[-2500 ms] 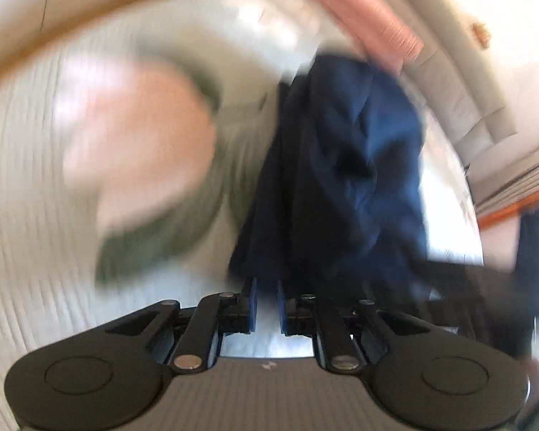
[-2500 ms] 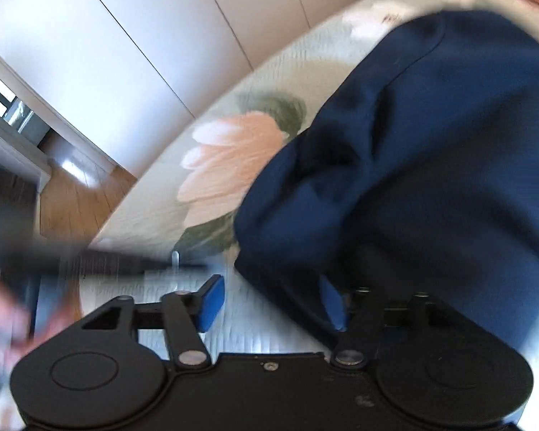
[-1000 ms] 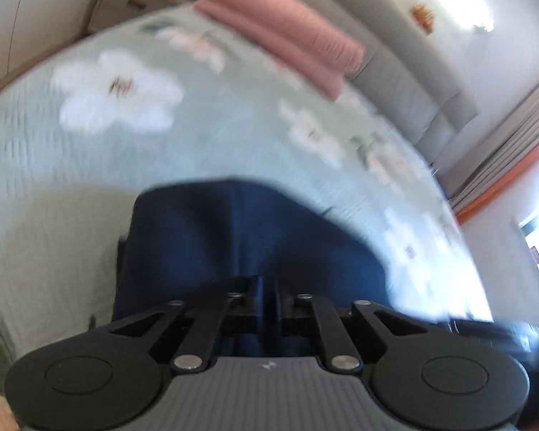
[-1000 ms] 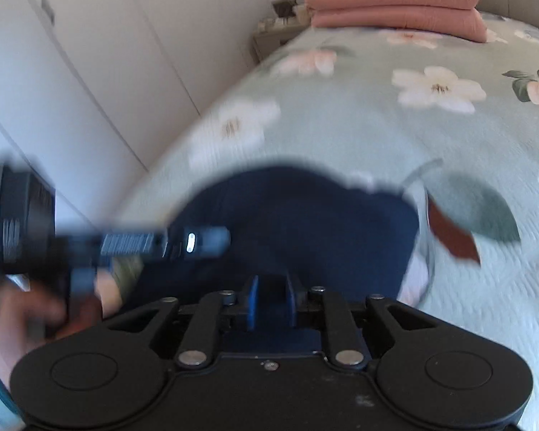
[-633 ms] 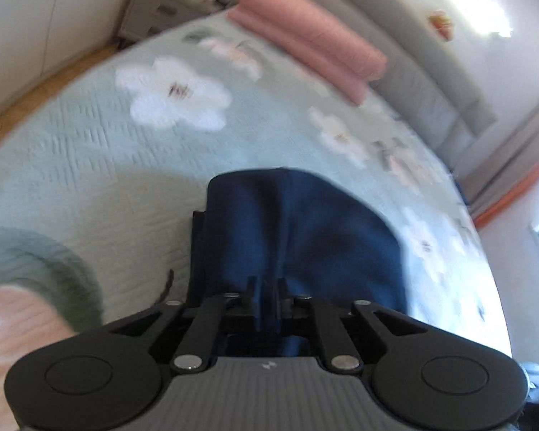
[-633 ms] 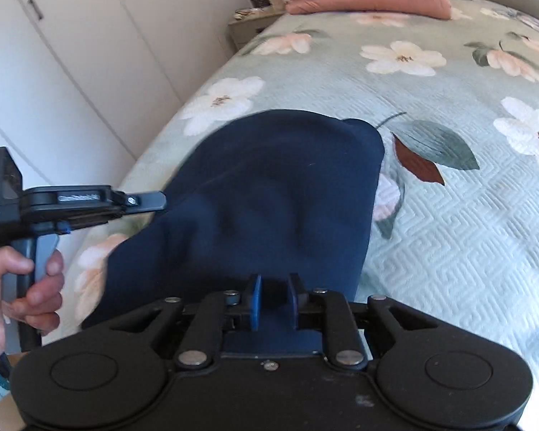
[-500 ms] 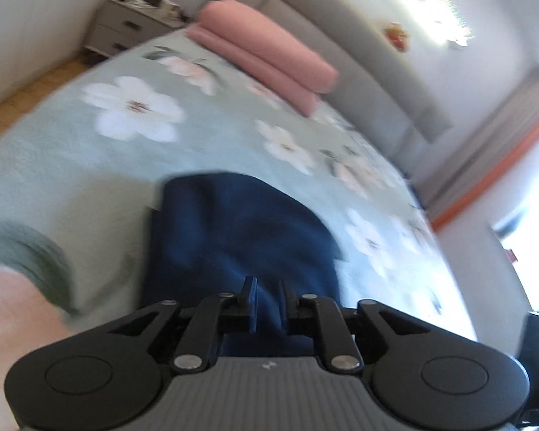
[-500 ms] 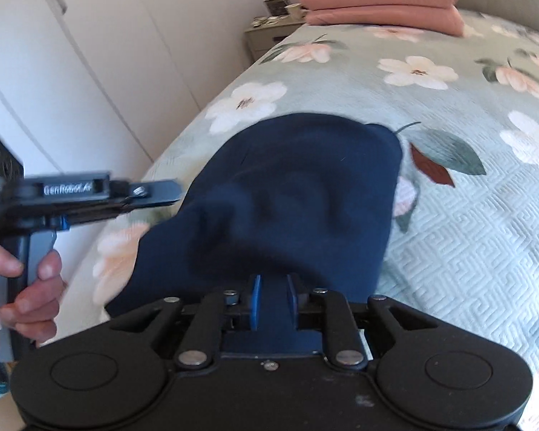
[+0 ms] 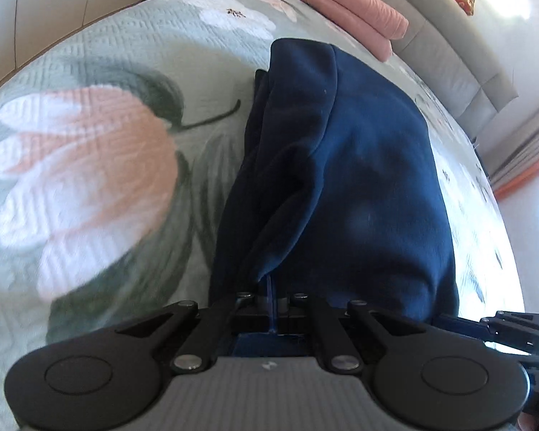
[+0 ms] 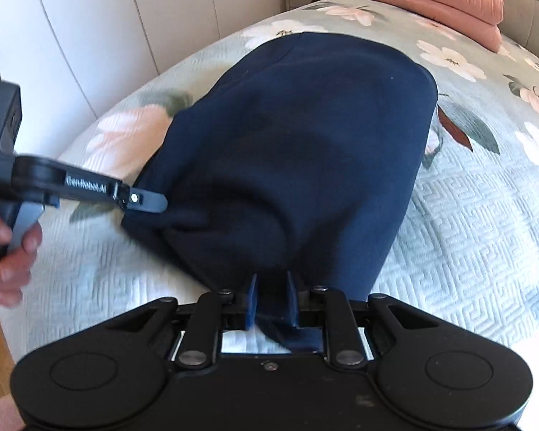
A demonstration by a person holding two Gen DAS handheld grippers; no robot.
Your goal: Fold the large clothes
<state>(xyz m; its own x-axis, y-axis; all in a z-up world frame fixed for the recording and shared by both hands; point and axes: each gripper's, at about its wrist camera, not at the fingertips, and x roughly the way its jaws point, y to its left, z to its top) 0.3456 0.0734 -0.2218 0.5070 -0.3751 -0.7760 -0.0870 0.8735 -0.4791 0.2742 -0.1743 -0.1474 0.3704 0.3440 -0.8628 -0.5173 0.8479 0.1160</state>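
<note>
Navy garment (image 10: 298, 151) lies lengthwise on the flowered bed (image 10: 467, 215), near edge lifted; my left tool (image 9: 271, 287) is pinched tight on one corner, my right tool (image 10: 271, 298) narrow on a thick bunch of hem; best to keep both corners level and taut, carry the edge straight. Right view alone shows my hand (image 10: 7, 248); left view shows the layered side folds.

Bedspread flower (image 9: 82, 179) blurred; hand (image 10: 7, 251) cut off
</note>
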